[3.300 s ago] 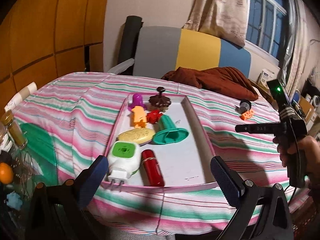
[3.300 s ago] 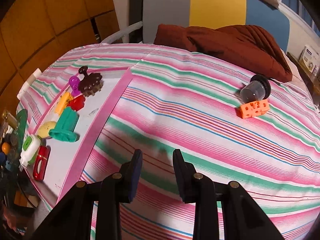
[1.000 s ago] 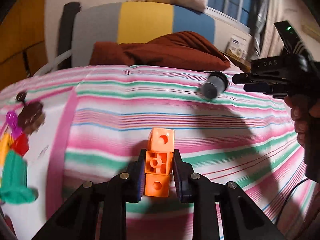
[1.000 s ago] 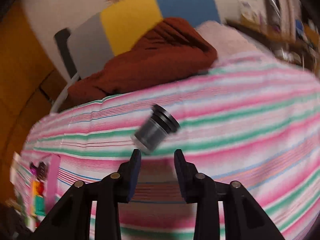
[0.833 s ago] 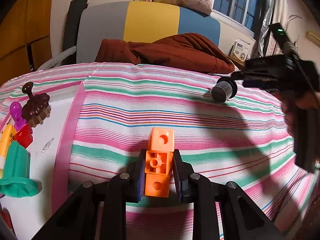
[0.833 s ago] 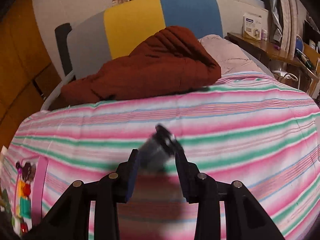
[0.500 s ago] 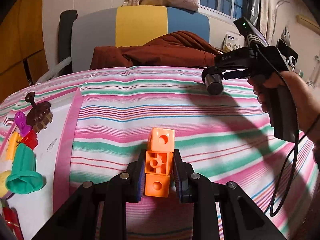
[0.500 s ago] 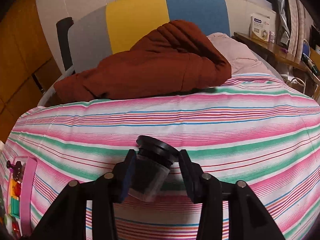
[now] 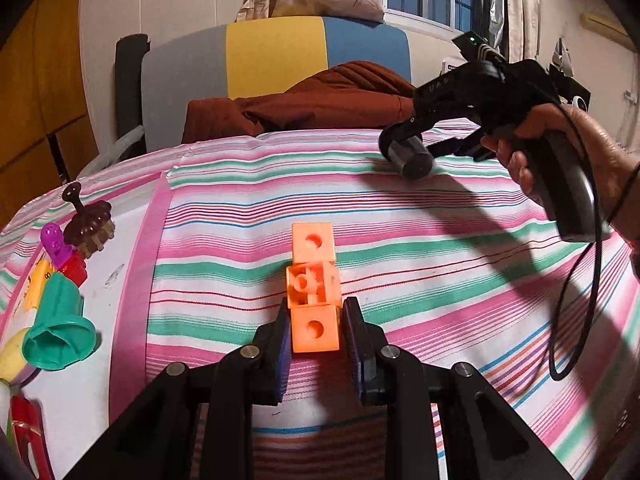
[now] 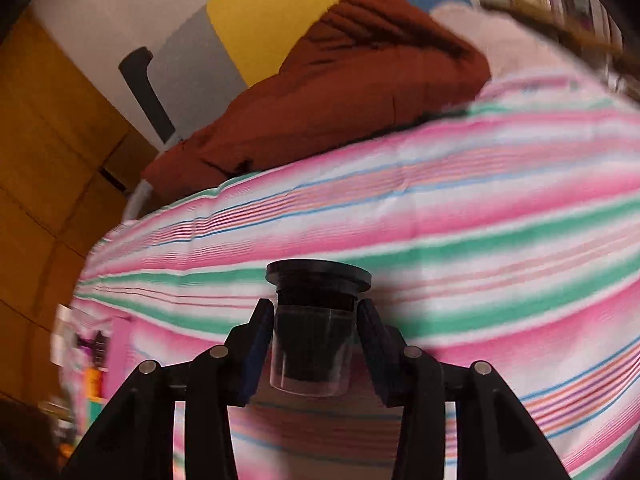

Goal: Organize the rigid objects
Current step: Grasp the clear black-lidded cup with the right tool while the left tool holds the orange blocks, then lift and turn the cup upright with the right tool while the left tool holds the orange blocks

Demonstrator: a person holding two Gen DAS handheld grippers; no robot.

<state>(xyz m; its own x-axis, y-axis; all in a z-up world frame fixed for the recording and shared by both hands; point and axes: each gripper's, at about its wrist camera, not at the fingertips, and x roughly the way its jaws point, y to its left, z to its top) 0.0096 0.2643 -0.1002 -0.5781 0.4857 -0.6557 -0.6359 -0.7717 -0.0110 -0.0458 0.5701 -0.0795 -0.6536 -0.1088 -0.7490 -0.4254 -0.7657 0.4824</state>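
A strip of three joined orange blocks (image 9: 312,242) points away from me, and my left gripper (image 9: 314,314) is shut on its near cube above the striped bedcover (image 9: 420,264). Off to the right, a hand (image 9: 576,148) holds my right gripper (image 9: 418,142) over the bed. A small clear jar with a black lid (image 9: 414,162) sits between its fingers. In the right wrist view the jar (image 10: 316,336) lies lid forward between the pads of the right gripper (image 10: 315,308), whose jaws are closing on its sides.
At the left lies a white tray with a pink rim (image 9: 138,280) holding a teal funnel shape (image 9: 56,332), a brown toy (image 9: 90,228), and purple (image 9: 54,242) and red (image 9: 76,270) pieces. A brown blanket (image 9: 320,100) and a padded headboard (image 9: 276,56) stand behind. A black cable (image 9: 576,320) hangs from the right gripper.
The right gripper came onto the jar lying on the bed, took it between its fingers and rolled. The left gripper drifted toward the tray with the orange blocks in it.
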